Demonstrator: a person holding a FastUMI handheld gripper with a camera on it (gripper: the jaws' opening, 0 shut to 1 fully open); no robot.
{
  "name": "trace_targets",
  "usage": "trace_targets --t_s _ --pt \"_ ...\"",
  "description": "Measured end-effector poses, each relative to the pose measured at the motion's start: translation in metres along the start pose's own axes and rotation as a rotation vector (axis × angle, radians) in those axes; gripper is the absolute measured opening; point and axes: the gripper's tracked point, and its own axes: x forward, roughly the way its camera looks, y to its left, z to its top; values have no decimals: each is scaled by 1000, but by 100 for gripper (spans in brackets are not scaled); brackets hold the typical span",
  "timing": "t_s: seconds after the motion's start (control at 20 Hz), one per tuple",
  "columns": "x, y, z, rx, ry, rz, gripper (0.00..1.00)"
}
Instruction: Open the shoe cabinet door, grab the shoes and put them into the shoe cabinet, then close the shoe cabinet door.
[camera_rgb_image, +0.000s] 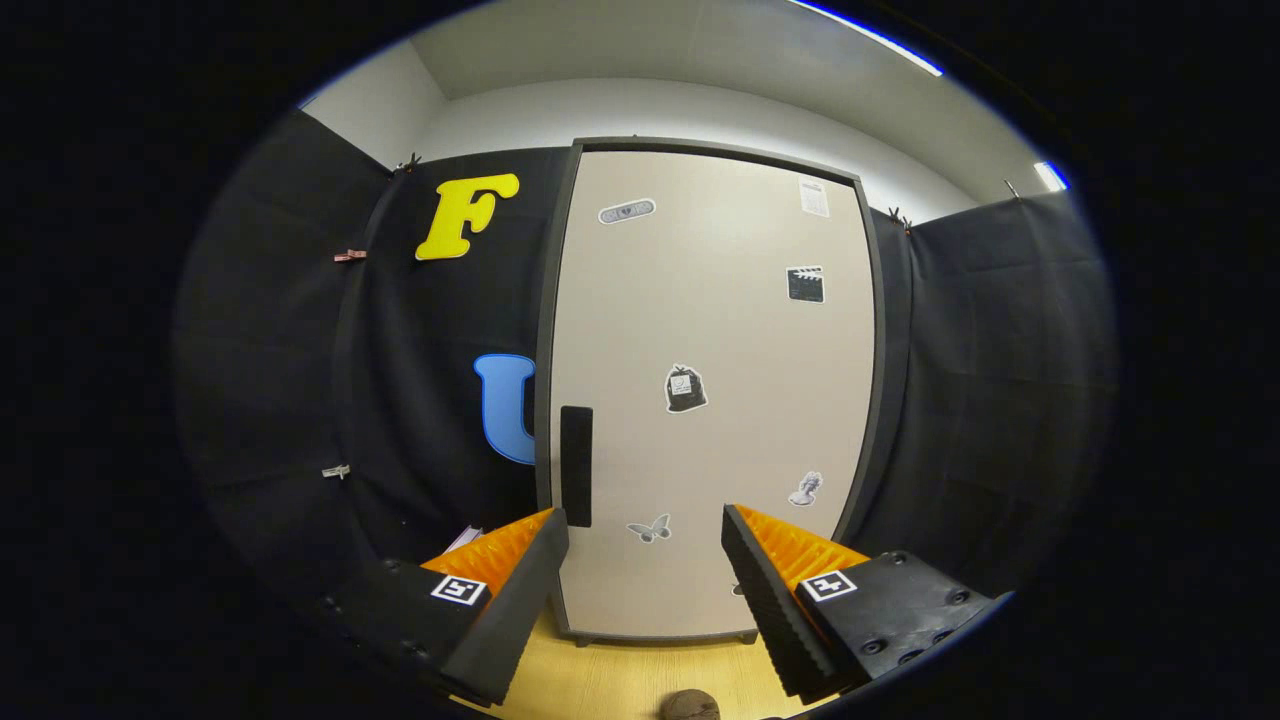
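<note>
- Beige door (700, 400) of the shoe cabinet stood shut, upright, straight ahead of your tool (645, 560) and beyond its fingers, w/ a dark frame (545, 330) round it.
- Your tool was released: fingers spread wide apart, nothing btwn them, neither pad touching the door. The gap btwn the tips looked onto the lower door panel, about where a butterfly sticker (650, 528) sat.
- Key relation: the dark handle (576, 466) was a tall narrow bar, long axis vertical, set hard by the door's left edge. It lay up and to the left of the tool's mid-line, just above and beyond your left fingertip (552, 528), well off from the right one.
- So I'd judge the door hinged on the right and swung out toward you from the left side; can't confirm, no hinges visible.
- Your next move, by my read: shift the tool left and up so the handle came btwn the fingers, w/ the fingers straddling it side to side across its short axis, then clench and pull.
- Risk as I saw it: left finger could've bumped the frame edge or the cloth wall (420, 400) beside it, since the handle sat so near that edge.
- Wooden floor (620, 680) ran under the cabinet; a small brownish round thing (690, 706) lay near you, below and btwn the fingers. Too cut off to say if it was a shoe.
- Task stage, judged: step one, door not yet opened.
</note>
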Motion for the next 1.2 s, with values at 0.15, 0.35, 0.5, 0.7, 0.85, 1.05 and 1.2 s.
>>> trace_targets --t_s 0.15,0.35,0.5,0.7,0.85,1.05,1.2 --pt "7 5 -1 8 2 6 98" --pt "24 18 -5 37 11 20 98" --pt "44 30 -7 60 10 32 98" --pt "75 43 -14 65 11 36 97" --pt "99 48 -19 67 11 29 97" --pt "132 47 -25 83 9 12 97" --pt "151 50 -33 68 17 -1 96"
